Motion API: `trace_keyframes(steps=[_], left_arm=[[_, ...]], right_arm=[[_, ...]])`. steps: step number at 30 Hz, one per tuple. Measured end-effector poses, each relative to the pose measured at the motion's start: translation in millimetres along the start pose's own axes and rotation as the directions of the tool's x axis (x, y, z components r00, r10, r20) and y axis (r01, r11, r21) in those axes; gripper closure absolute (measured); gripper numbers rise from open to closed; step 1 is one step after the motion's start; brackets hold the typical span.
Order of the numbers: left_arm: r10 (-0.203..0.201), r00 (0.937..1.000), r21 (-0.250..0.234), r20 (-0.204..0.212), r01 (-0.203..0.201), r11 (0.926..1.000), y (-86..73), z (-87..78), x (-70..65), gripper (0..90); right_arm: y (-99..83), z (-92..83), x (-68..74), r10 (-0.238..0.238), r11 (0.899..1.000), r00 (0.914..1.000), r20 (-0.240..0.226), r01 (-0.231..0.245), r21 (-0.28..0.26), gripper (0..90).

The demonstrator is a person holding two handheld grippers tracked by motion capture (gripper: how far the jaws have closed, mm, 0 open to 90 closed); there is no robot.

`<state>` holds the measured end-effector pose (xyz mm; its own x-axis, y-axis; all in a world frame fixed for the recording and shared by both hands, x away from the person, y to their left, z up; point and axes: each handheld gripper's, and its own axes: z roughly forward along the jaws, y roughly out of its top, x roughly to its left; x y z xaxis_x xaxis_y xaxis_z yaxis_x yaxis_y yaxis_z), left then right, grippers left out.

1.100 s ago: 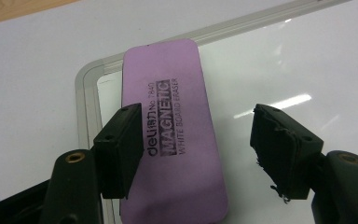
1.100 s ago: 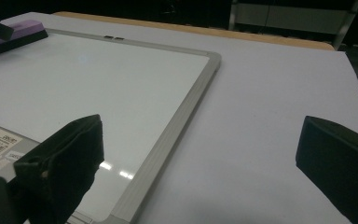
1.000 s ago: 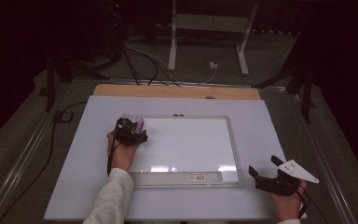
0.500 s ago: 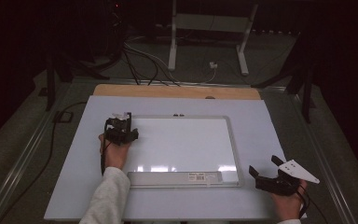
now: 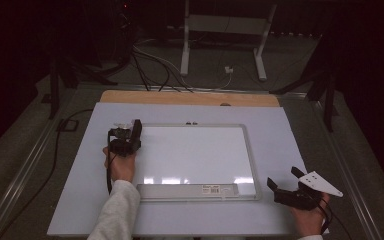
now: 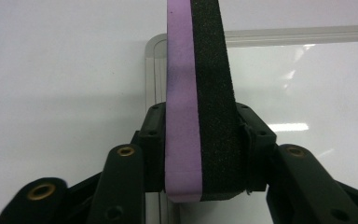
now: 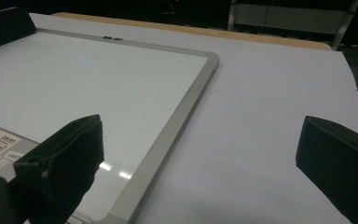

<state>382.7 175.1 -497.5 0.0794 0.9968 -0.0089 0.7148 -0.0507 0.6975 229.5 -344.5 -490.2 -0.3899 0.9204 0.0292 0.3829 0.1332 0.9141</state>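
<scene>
A white board (image 5: 195,150) with a silver frame lies flat in the middle of the table. My left gripper (image 5: 126,136) is at the board's far left corner, shut on an eraser (image 5: 137,130). In the left gripper view the eraser (image 6: 200,93) is a purple foam strip backed with black felt, standing on edge between the two pads over the board's frame (image 6: 151,70). My right gripper (image 5: 284,177) rests open on the table off the board's near right corner. Nothing is between its fingers (image 7: 70,149).
The board lies on a white sheet (image 5: 290,130) that covers the table, with a wooden strip (image 5: 190,97) along the far edge. A labelled tray (image 5: 190,190) runs along the board's near edge. Cables and a metal stand (image 5: 185,45) are on the floor behind.
My left hand has moved left with the eraser, from inside the board's far left area to its left frame. The right hand has stayed put.
</scene>
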Motion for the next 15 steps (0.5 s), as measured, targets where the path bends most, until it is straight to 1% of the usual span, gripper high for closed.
trace_keyframes(steps=[1, 3, 4, 6, 7, 8, 10, 11, 15], left_arm=[[-0.003, 1.0000, -0.017, 0.008, 0.004, 0.9999, -0.1, -2.5, 0.6, 51.3], [-0.011, 0.9991, -0.056, 0.041, 0.013, 0.9984, 0.8, -10.2, 2.8, 39.6], [-0.005, 0.9978, -0.077, 0.066, 0.010, 0.9970, 1.0, -15.6, 3.9, 34.9], [0.031, 0.9945, -0.130, 0.100, -0.018, 0.9914, 0.1, -28.7, 5.4, 25.6], [0.055, 0.9900, -0.171, 0.130, -0.032, 0.9847, -1.8, -38.2, 7.5, 21.8], [0.069, 0.9869, -0.199, 0.145, -0.039, 0.9792, -3.5, -44.0, 8.8, 19.3], [0.119, 0.9796, -0.265, 0.162, -0.072, 0.9615, -9.7, -59.6, 12.5, 15.6], [0.131, 0.9762, -0.289, 0.172, -0.077, 0.9543, -13.4, -66.7, 14.8, 13.3], [0.186, 0.9561, -0.359, 0.226, -0.096, 0.9283, -32.6, -89.8, 26.9, 4.3]], right_arm=[[0.1, 0.1, 0.2, 0.000, 1.000, 1.0000, 0.000, 0.000, 0.000, 0.9], [0.1, -0.1, 0.3, 0.000, 1.000, 1.0000, 0.000, 0.000, -0.001, 0.9], [0.0, -0.2, 0.0, 0.001, 1.000, 1.0000, 0.000, -0.001, -0.001, 0.9], [0.0, -0.6, -0.1, 0.004, 1.000, 1.0000, 0.001, -0.004, -0.002, 0.9], [0.0, -0.8, 0.1, 0.003, 1.000, 1.0000, 0.000, -0.003, -0.004, 0.9], [0.1, -0.6, 0.5, 0.002, 1.000, 1.0000, -0.002, -0.002, -0.004, 0.9], [0.0, -0.1, 1.5, 0.002, 1.000, 1.0000, -0.005, -0.002, -0.002, 0.9], [0.2, 0.0, 2.1, -0.002, 1.000, 1.0000, -0.007, 0.001, -0.004, 0.9], [0.9, -0.4, 4.5, -0.004, 1.000, 0.9999, -0.015, 0.004, -0.008, 0.9]])
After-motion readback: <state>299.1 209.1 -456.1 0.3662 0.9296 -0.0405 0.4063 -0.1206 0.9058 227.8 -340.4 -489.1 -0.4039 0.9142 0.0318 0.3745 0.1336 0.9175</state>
